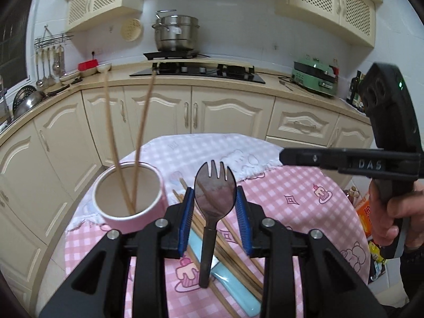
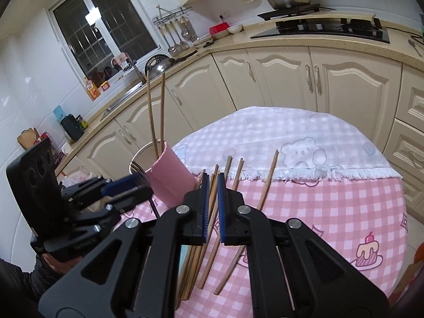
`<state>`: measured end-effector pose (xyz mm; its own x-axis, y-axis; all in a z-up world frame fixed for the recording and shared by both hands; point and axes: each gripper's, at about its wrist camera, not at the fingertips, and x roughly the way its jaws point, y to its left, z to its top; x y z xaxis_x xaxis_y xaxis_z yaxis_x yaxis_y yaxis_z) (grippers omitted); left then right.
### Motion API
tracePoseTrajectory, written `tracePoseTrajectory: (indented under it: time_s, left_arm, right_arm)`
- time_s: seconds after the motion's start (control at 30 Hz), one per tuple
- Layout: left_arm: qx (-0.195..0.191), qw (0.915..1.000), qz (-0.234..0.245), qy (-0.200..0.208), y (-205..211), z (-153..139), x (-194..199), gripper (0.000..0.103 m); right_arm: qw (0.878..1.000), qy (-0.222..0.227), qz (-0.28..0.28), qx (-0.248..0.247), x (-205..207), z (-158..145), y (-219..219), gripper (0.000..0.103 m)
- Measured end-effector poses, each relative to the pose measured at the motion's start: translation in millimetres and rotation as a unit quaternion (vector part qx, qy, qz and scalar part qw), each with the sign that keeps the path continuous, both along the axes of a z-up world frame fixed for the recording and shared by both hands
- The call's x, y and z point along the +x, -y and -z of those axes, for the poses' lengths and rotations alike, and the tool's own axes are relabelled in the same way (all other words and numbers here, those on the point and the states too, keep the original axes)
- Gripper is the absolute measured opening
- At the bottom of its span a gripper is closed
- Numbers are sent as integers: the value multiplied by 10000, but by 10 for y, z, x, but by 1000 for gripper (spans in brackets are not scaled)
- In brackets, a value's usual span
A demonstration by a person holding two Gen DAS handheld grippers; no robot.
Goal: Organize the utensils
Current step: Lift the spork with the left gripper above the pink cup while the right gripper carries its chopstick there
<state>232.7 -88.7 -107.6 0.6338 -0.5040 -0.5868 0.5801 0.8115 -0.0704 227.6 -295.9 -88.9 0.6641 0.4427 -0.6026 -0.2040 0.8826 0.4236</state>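
Evidently the left gripper (image 1: 215, 206) clamps a dark spork (image 1: 215, 193) by its bowl, tines up, beside the pink holder (image 1: 132, 201) where two chopsticks (image 1: 137, 132) already stand. Only the right wrist view shows the right gripper (image 2: 213, 209) narrowly parted, empty, over loose chopsticks (image 2: 235, 185) on the checked tablecloth (image 2: 331, 206).

left claw (image 1: 215, 206) clamped, right claw (image 2: 212, 206) narrowly parted

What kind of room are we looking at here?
Most likely a home kitchen: a gas hob with a steel pot behind it, cream cabinets under a counter, and ladles hanging near the sink's window.
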Motion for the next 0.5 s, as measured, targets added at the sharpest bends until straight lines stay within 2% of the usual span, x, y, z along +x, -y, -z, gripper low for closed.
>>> tracePoseTrajectory:
  time_s: [0.13, 0.23, 0.27, 0.33, 0.4, 0.47, 0.5]
  left_arm:
    - [-47, 10000, -72, -7, -56, -4, -18, 30]
    - [-73, 9999, -86, -3, -70, 0, -39, 30]
    - [-75, 9999, -94, 3, -71, 2, -43, 30]
    - [-92, 9999, -120, 15, -91, -4, -57, 30]
    - [-126, 9998, -154, 23, -119, -20, -60, 30]
    - [-160, 9997, -185, 35, -156, -36, -73, 30]
    - [-177, 9996, -203, 50, -174, -49, -80, 30]
  right_arm:
    - [9966, -796, 93, -201, 167, 310, -1, 9]
    - [9899, -1228, 295, -641, 339, 552, -57, 24]
    - [9880, -1339, 305, -713, 398, 617, -89, 32]
    - [9844, -1404, 373, -997, 511, 680, -181, 45]
    - [9809, -1419, 376, -1280, 600, 727, -277, 45]
    - [9755, -1576, 301, -1503, 722, 826, -387, 31]
    - [9721, -1652, 284, -1642, 770, 882, -432, 31]
